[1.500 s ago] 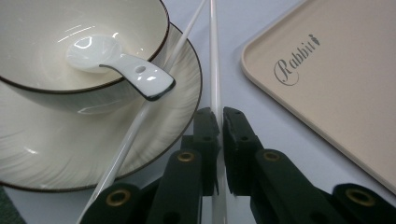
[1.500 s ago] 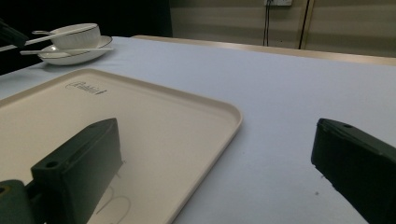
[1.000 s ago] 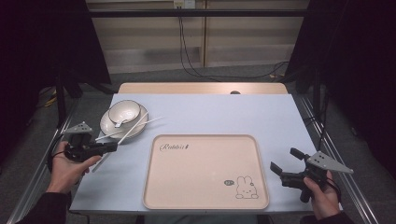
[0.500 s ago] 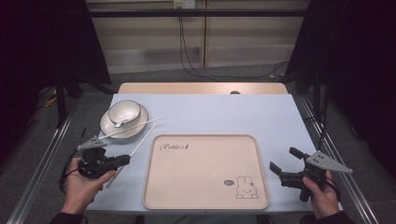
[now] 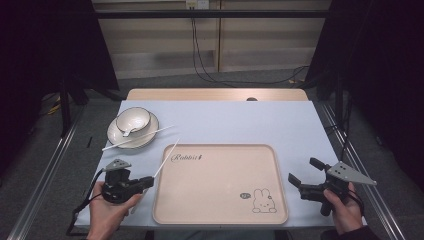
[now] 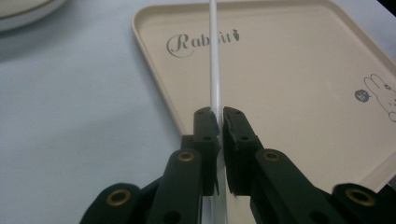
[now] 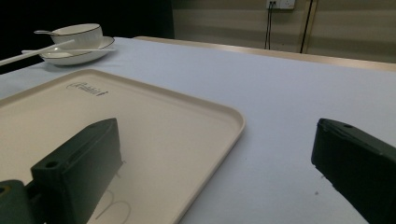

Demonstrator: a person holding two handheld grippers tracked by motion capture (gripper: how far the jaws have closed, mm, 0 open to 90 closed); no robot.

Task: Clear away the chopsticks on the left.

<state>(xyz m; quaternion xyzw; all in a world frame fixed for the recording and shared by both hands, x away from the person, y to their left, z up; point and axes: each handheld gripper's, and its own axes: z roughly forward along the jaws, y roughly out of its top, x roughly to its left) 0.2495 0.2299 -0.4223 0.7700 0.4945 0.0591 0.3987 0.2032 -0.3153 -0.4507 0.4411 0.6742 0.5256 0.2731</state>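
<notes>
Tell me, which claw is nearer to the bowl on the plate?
Left. The left claw is at the table's front left, shut on a white chopstick, with the bowl beyond it. The right claw is open across the tray, far right.

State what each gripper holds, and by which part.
The left gripper is shut on a white chopstick, clamped near its lower end. The right gripper is open and holds nothing.

A pale beige rectangular plastic tray (image 5: 220, 182) printed with a rabbit lies on the light blue table (image 5: 240, 120). The left gripper (image 5: 145, 180) pinches a thin white chopstick (image 5: 166, 158) at the tray's left edge. A second white chopstick (image 5: 137, 137) rests across a white saucer (image 5: 150, 131) holding a white bowl (image 5: 133, 120). The right gripper (image 5: 303, 171) hangs spread beside the tray's right edge.
</notes>
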